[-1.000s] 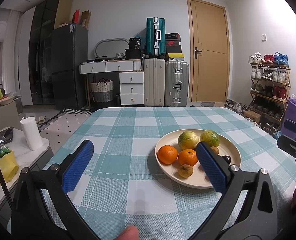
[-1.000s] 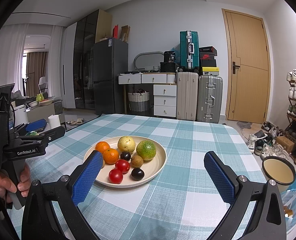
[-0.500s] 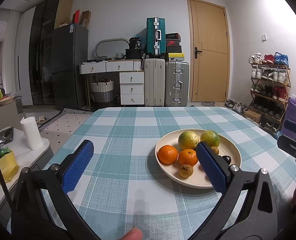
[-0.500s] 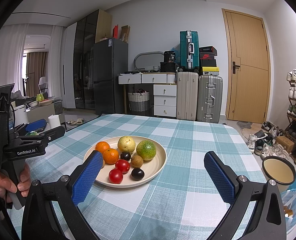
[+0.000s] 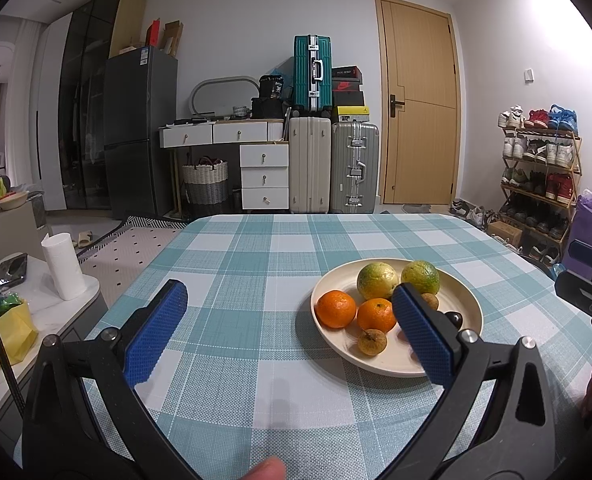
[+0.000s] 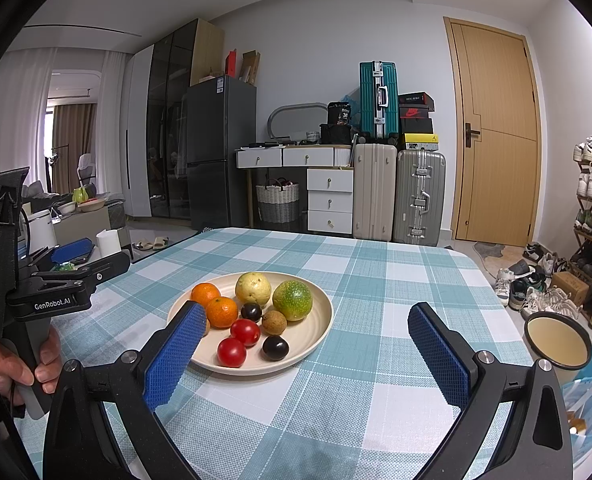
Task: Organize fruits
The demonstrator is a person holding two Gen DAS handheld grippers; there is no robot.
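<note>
Fruits all sit together on the cream plate on the checked worktop; left wrist view: left tool hangs low over the near worktop, fingers spread wide, nothing between them; its right pad covers part of the plate; visible there are two oranges, a yellow-green round fruit, a green citrus, a small brown fruit at the near rim and a dark one behind the pad; a fingertip shows at the bottom edge; right tool's body just enters at the far right; right wrist view: right tool also spread wide and empty, plate between and ahead of its fingers, nearer the left pad; fruit count clearer here: two oranges, pale yellow fruit, green citrus, two red tomatoes, two dark plum-like fruits, a brown longan-like fruit; a hand grips the left tool's handle at left; a round cream container stands off the worktop's right edge, well apart from the plate; no second dish on the worktop, so where the sorting goes is unclear; judgement: scene fits fruit gathered on the plate as wanted, or a mixed heap to be sorted, cannot tell which; for any pick: come down from above, centre one fruit between the pads, close gently on soft tomatoes; round fruit rolls, neighbours touch, so take outer pieces before inner ones and avoid nudging the plate.
</note>
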